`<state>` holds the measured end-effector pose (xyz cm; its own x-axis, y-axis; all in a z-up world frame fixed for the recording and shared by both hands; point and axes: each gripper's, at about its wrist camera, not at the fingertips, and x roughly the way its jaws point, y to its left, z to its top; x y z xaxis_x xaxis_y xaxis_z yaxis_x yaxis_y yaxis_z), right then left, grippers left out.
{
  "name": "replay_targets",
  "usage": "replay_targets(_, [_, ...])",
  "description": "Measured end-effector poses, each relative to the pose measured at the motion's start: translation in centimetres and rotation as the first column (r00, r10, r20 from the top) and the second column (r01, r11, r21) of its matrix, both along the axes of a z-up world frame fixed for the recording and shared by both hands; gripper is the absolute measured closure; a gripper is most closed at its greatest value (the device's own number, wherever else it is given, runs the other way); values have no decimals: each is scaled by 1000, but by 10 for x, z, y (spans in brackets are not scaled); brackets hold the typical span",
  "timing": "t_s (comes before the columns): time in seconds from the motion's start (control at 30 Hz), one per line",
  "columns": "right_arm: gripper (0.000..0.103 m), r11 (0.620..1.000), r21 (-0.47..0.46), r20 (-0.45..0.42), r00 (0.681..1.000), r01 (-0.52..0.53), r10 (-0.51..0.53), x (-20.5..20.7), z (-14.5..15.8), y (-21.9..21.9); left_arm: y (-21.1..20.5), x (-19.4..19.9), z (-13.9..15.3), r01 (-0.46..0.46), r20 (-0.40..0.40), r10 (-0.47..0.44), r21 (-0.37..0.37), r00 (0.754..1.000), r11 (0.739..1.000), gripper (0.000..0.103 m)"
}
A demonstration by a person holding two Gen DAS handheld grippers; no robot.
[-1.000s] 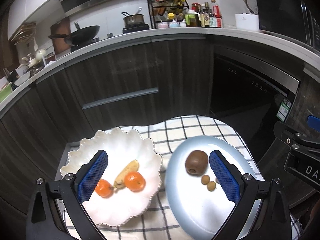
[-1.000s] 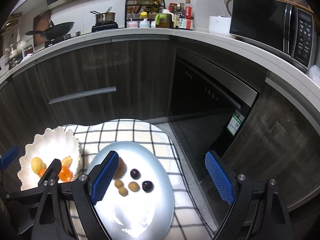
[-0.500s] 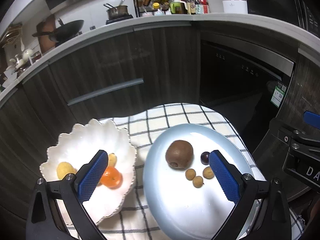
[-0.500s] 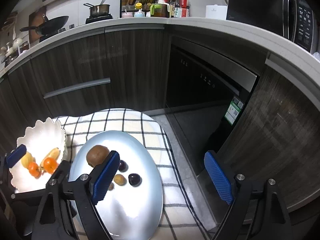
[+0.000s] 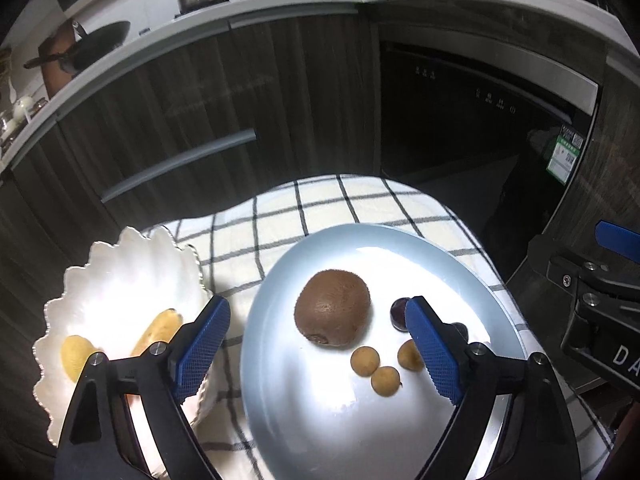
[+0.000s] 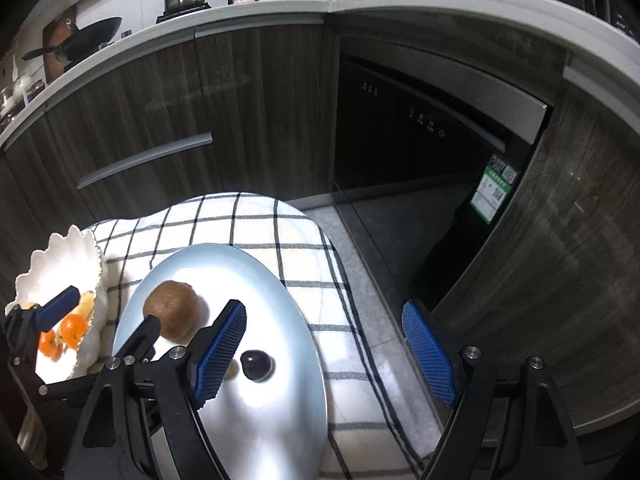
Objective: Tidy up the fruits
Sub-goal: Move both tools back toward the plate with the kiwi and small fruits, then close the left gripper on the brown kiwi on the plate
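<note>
Both grippers have dropped closer to the cloth since a second ago, so the fruit fills more of each view. Left gripper [image 5: 316,344] is closing, fingers apart either side of the kiwi [image 5: 332,306], which sits between them untouched. Right gripper [image 6: 324,352] is closing too, fingers apart; the dark grape [image 6: 256,364] lies between them, not pressed.

Step in hand, my read: reach phase, picking from the grey plate [image 5: 360,432], nothing held yet. Next move likely calls for lowering the left pads around the kiwi without rolling it, then a carry, perhaps to the white bowl [image 5: 120,272] at the left edge of the checked cloth [image 5: 320,204]; which dish is the goal is unclear.

Counts on the plate: one kiwi, three small tan fruits [image 5: 365,361], two dark grapes. In the bowl: two oranges [image 6: 74,328], two yellowish pieces [image 5: 76,354]; more may be hidden.
</note>
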<state>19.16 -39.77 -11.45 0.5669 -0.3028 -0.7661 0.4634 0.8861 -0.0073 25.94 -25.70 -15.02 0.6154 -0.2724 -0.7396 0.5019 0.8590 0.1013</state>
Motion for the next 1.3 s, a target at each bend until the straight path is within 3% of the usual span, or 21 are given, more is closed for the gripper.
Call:
replay_targets(0.43, [22,1000,29,-38,999,6,-5,31,-40,-11,-16,34,-41,30,-73,-27,35,997,999,14])
replay_targets(0.73, [22,999,34,-47,999,-2,4,39,-49,-10,-21,43,-58,46,-124,-40,41,991,998,35])
replay_targets(0.8, [22,999,36,-47,999,-3,5,39,-50,-9,-23,42,-59,56,-131,-50,42,990,998,44])
replay_targets(1.3, [22,1000,20,-47,999,-6,7,36,-49,-7,-17,37,-53,23,-92,-19,47,996,999,45])
